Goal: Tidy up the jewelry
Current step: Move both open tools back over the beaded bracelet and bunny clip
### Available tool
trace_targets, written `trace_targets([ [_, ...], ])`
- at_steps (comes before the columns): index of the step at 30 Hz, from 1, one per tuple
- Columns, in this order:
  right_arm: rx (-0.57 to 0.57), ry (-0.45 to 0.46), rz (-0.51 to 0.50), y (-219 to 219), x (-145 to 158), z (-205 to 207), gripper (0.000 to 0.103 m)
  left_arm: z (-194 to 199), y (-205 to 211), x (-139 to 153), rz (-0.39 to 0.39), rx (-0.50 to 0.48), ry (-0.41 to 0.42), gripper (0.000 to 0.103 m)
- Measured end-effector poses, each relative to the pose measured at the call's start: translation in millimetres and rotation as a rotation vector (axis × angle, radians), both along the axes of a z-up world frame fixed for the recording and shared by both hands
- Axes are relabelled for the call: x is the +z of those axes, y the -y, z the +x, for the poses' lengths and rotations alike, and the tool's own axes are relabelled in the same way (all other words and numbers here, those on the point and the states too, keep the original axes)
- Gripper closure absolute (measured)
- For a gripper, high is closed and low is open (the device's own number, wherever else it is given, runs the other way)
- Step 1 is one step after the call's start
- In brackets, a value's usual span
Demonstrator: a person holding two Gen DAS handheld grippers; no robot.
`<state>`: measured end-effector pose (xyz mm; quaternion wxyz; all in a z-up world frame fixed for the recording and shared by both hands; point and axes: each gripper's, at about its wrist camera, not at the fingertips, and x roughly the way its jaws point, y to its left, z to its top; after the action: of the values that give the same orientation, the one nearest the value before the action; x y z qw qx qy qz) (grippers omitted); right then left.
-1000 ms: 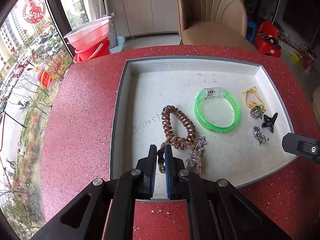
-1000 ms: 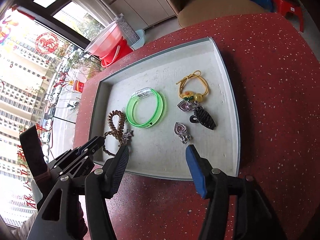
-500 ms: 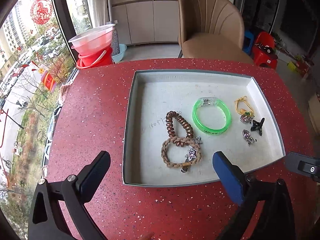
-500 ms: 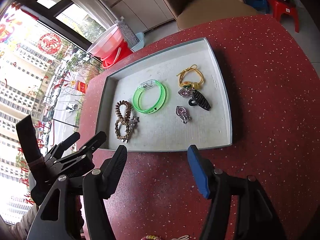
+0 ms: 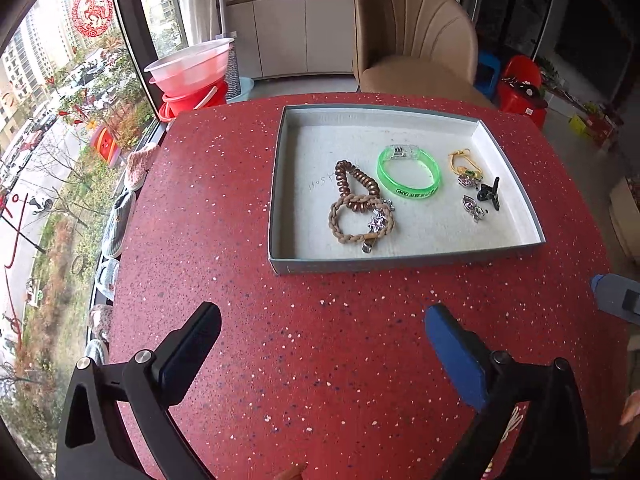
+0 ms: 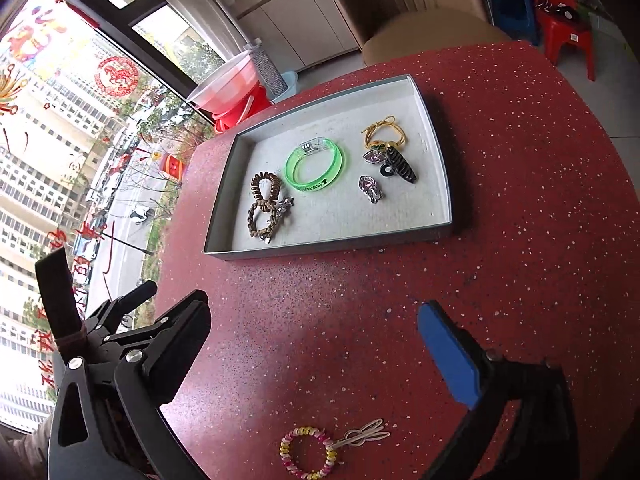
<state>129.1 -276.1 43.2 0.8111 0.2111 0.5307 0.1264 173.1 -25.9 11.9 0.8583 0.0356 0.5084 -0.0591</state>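
Left wrist view: the left gripper [image 5: 322,344] gapes wide and empty over the speckled red table [image 5: 224,208]. In the shallow grey tray [image 5: 400,262], a braided cord bracelet [image 5: 361,220] overlaps a coppery spiral hair tie [image 5: 356,184] beside a translucent green bangle [image 5: 409,176].

Right wrist view: the right gripper [image 6: 314,342], jaws just opened wide, holds nothing. A beaded multicoloured bracelet [image 6: 309,457] lies on the table near it, outside the tray.

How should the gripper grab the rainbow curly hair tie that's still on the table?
Probably from straight above, with the right gripper, whose jaws have just been opening and are empty. The rainbow hair tie lies flat on the red table as an open ring, so pinch across one side of the coil, one finger inside the ring, one outside. Pick the side away from the pale elastic loop touching it.
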Motion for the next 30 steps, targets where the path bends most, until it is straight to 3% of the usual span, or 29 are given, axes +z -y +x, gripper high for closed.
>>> trace_targets([
  [6,-0.012,-0.027,-0.007,-5,-1,-25,0.000,-40,-10,-1,0.020,0.005,-0.013,0.000],
  [14,-0.005,-0.121,-0.053,-8,-20,-57,0.000,-85,-21,-32,-0.054,-0.025,-0.155,0.000],
  [21,-0.027,-0.220,-0.107,2,-47,-86,0.000,-119,-9,-52,-0.065,-0.062,-0.228,0.000],
  [30,-0.063,-0.275,-0.166,12,-63,-103,0.000,-137,18,-66,-0.046,-0.099,-0.258,0.000],
])
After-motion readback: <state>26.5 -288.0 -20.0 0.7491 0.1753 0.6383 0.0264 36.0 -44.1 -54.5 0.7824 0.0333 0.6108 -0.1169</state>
